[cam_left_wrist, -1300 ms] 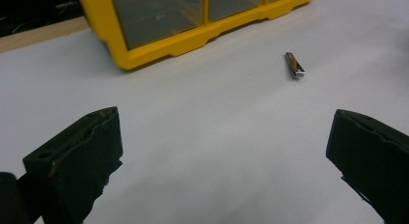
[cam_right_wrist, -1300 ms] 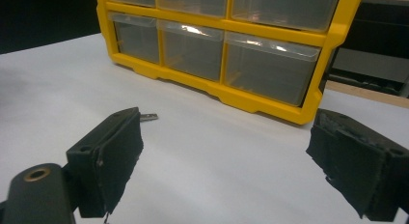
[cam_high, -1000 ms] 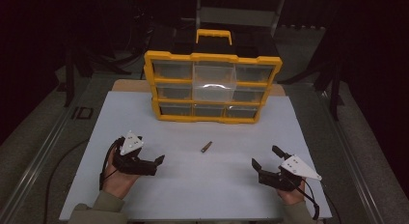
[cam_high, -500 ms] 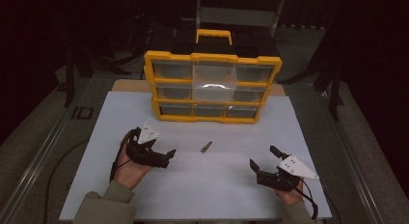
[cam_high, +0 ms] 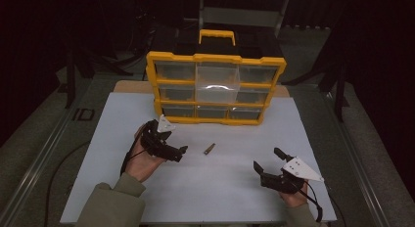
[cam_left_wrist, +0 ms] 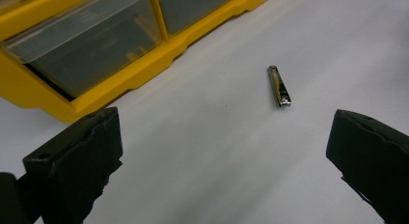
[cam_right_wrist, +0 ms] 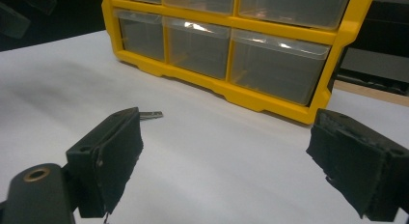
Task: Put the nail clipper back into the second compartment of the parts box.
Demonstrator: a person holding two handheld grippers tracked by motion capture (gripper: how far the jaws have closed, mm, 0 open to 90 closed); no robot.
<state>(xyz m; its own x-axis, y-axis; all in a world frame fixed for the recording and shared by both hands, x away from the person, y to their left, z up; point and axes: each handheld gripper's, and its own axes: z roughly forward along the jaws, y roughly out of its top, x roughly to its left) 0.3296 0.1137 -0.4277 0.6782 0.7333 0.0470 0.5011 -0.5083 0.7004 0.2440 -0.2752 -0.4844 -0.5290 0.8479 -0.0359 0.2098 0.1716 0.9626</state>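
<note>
Pickup is not yet begun: my left gripper (cam_high: 182, 150), jaws wide apart, points at the nail clipper (cam_left_wrist: 279, 85) lying untouched on the white table (cam_high: 235, 188) near the yellow organizer (cam_high: 215, 120), grasp and placement remaining.

dim room | table (cam_high: 122, 153) lit from above | glare on drawers (cam_high: 215, 87) | jaws blurred
</note>
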